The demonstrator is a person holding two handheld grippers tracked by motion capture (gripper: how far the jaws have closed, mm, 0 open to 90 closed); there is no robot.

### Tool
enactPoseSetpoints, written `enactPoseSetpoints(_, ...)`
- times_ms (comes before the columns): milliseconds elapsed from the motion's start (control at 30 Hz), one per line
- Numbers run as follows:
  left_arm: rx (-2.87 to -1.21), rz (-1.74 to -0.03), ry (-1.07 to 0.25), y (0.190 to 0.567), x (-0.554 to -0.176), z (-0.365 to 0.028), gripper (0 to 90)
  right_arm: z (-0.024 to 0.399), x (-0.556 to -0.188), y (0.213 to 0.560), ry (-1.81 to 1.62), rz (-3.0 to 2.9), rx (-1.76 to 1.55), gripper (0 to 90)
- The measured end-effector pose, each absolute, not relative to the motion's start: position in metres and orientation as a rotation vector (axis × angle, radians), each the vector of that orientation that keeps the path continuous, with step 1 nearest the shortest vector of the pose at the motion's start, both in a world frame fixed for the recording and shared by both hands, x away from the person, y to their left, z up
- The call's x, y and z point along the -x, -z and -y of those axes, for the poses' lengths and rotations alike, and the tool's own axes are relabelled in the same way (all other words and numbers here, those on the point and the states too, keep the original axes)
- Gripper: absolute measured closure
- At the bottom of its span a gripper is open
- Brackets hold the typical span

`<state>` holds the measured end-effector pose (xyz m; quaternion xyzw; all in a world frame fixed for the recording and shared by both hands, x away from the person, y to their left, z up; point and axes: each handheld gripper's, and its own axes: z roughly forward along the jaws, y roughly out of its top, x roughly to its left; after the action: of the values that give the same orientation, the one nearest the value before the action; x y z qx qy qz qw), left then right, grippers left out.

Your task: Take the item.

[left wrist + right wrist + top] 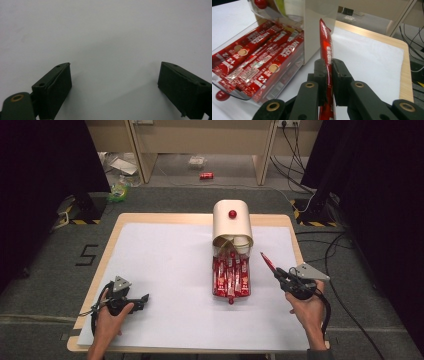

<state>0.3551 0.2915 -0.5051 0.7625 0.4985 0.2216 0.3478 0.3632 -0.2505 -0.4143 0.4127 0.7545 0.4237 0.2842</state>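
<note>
the red sticks [259, 62] in the clear tray [227, 88] had white letters that said "nescafe". some of them also had the number "12" near one end. one more red stick [327, 52] was pinched between the jaws of the right gripper [329, 82], and it had white letters too, but they were too tipped and squashed to read. on the grey floor to the left of the table [112, 237], a big black "5" [86, 255] was marked. the words on the small red packet [206, 176] far off on the floor were too tiny to read.
</note>
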Motion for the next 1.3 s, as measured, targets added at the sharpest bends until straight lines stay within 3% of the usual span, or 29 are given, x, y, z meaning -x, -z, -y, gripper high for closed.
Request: enactPoseSetpoints(1300,-1.979,-1.294,-0.573,0.505,-0.355,-0.292,11.0,0.279,-0.377,0.444,-1.027,-1.988,-1.215,82.8)
